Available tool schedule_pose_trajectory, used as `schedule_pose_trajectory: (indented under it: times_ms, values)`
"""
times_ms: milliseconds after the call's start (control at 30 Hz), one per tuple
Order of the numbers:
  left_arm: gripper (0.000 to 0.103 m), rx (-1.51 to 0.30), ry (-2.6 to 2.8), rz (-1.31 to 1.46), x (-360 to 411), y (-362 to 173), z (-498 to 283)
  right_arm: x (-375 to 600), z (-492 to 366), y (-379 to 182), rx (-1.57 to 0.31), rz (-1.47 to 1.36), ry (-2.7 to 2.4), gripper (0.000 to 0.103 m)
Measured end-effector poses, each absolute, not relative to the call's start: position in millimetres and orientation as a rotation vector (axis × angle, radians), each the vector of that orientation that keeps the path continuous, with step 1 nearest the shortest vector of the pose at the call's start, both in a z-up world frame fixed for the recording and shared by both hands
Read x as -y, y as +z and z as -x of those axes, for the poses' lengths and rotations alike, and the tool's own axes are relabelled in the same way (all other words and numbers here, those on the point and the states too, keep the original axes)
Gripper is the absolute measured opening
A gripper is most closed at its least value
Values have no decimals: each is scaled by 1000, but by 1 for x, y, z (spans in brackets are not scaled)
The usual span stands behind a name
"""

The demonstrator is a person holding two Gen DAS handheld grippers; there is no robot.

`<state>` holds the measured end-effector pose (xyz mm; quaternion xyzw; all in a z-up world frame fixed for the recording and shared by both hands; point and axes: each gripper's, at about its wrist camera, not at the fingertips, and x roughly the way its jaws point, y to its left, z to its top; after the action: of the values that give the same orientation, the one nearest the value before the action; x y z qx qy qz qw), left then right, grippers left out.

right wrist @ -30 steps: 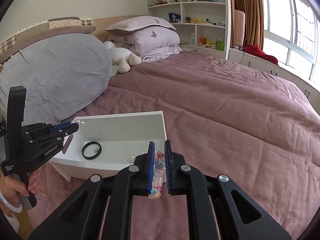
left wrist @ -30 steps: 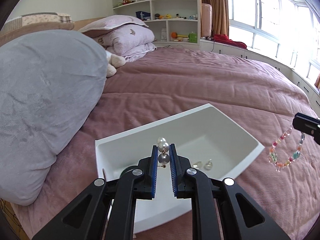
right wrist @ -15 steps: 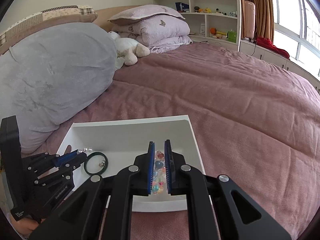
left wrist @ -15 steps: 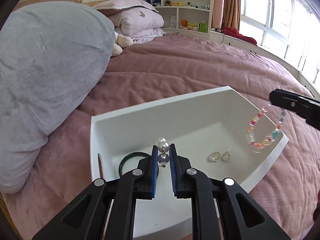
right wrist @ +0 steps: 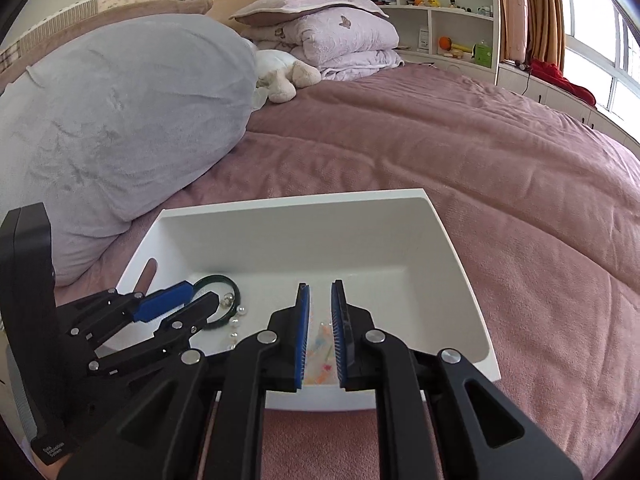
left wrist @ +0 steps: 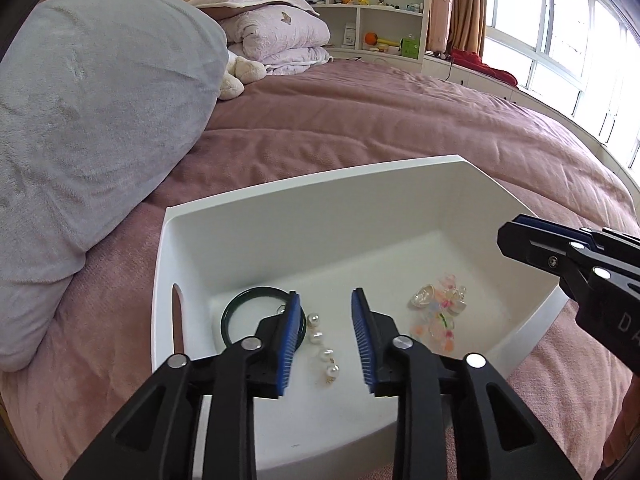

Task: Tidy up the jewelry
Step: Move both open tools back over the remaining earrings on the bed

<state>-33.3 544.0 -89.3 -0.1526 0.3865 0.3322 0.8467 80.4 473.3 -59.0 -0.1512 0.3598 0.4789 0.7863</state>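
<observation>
I see a white bin [left wrist: 304,216] sitting on the pink bed [left wrist: 360,120], and all the jewelry is inside it. My left tongs [left wrist: 325,338] hang over the near side of the bin with the two blue pads wide apart and nothing between them. Right under that gap, on the bin floor, lies a short string of pearls [left wrist: 322,346]. Just left of the pearls in the bin is a dark green ring [left wrist: 236,304], partly hidden by my left tong finger. Over on the right side of the bin floor is a little heap of clear, colored beads [left wrist: 438,314], mixed up with some shiny bits I cannot make out. My right tongs [right wrist: 320,332] are over the near edge of the bin too, and their pads are a little apart, holding nothing. Through that gap I can see the beads lying on the bin floor. From the right camera, the left tongs reach in from the left side of the bin, over the ring. A big gray pillow [right wrist: 120,120] sits left of the bin, very close to its far left corner. A soft toy [right wrist: 284,76] lies far behind the bin.
</observation>
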Motion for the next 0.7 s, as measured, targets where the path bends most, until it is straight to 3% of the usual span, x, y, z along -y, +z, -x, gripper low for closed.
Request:
schedule_pose_trajectory:
  times_ms: [33, 133, 267, 367, 700]
  values:
    - [40, -811, 699, 323, -543, -88, 34, -470, -80, -59, -776, 324, 1030, 15]
    - [47, -788, 691, 313, -536, -79, 36, -454, -79, -55, -763, 301, 1017, 45]
    - [58, -765, 672, 281, -519, -64, 35, -421, -77, -46, -738, 247, 1005, 50]
    - [59, -748, 652, 269, -507, -54, 33, -389, -76, -38, -715, 222, 986, 62]
    - [60, -747, 547, 237, -451, -36, 8, -243, -100, -24, -686, 197, 809, 64]
